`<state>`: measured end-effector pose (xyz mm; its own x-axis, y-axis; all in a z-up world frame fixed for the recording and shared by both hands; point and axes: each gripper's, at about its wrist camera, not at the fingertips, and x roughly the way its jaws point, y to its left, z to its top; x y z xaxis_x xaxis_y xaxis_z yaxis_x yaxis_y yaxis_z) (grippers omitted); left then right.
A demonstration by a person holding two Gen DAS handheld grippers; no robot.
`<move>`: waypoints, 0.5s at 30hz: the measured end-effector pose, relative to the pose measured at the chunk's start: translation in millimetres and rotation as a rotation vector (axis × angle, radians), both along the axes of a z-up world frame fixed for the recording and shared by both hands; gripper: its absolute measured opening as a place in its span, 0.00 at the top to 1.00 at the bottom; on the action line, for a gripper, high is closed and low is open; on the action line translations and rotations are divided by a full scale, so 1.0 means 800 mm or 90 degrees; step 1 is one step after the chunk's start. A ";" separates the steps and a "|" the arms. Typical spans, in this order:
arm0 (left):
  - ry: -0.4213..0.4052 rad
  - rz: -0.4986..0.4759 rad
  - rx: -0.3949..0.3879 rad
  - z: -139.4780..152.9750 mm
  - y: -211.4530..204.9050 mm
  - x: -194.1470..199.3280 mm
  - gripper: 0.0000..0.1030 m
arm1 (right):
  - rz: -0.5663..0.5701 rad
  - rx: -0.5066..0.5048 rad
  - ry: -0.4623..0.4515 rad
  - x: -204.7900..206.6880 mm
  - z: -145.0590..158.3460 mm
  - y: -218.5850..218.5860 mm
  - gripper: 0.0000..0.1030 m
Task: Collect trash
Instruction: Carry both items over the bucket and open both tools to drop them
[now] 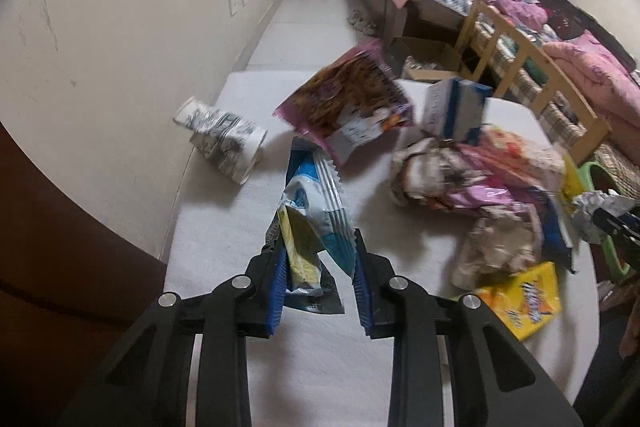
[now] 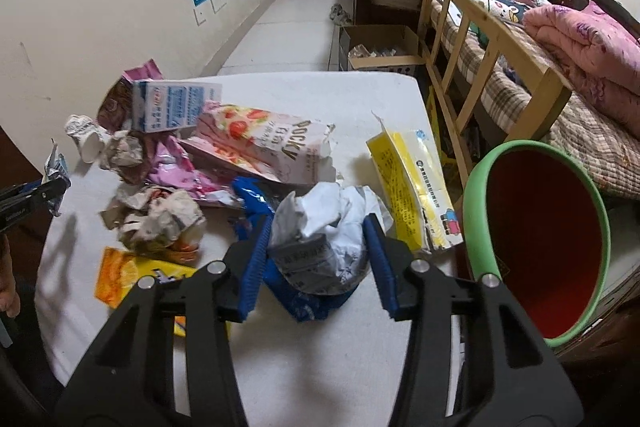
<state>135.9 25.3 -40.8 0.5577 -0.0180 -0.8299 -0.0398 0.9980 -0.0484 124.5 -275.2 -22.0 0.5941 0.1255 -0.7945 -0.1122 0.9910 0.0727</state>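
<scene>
Closest to the left camera, the left gripper (image 1: pixel 320 259) has its blue pads squeezed on a blue and white snack bag (image 1: pixel 316 211). The bag hangs from the pads, off the white table (image 1: pixel 280 367), near the table's left edge.

Closest to the right camera, the right gripper (image 2: pixel 320 251) has its blue pads pressed on a crumpled silver wrapper (image 2: pixel 320 235). The jaws stand partly apart because the wad is fat. A blue wrapper (image 2: pixel 256 199) lies right under it.

So both hands have picked up one piece of trash each. It looks like the lifting part of the job.

The bin (image 2: pixel 540 247) is red inside with a green rim. It sits just past the table's right edge, tipped toward the camera. The next move is likely to carry each piece over the rim and let go. The left hand has farther to go, across the pile.

Lots of trash is left in the middle of the table: a pink Pocky box (image 2: pixel 264 147), a milk carton (image 2: pixel 176 105), a yellow tissue pack (image 2: pixel 412 183), crumpled paper (image 2: pixel 160 219), an orange packet (image 2: pixel 128 277) and a paper cup (image 1: pixel 224 143) by the far left edge.
</scene>
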 end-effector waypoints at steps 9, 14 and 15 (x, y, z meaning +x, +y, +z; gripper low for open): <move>-0.034 -0.087 -0.010 0.060 -0.077 -0.024 0.74 | -0.019 0.011 -0.021 -0.038 0.032 -0.023 0.56; -0.046 -0.144 -0.020 0.085 -0.141 -0.019 0.74 | -0.051 0.017 -0.046 -0.052 0.057 -0.060 0.56; -0.050 -0.163 -0.024 0.093 -0.161 -0.018 0.74 | -0.057 0.016 -0.049 -0.053 0.061 -0.067 0.56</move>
<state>121.3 -103.7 33.3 0.5940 -0.1969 -0.7800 0.2196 0.9724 -0.0782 82.2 -328.6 26.7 0.6631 0.0880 -0.7434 -0.0296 0.9954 0.0915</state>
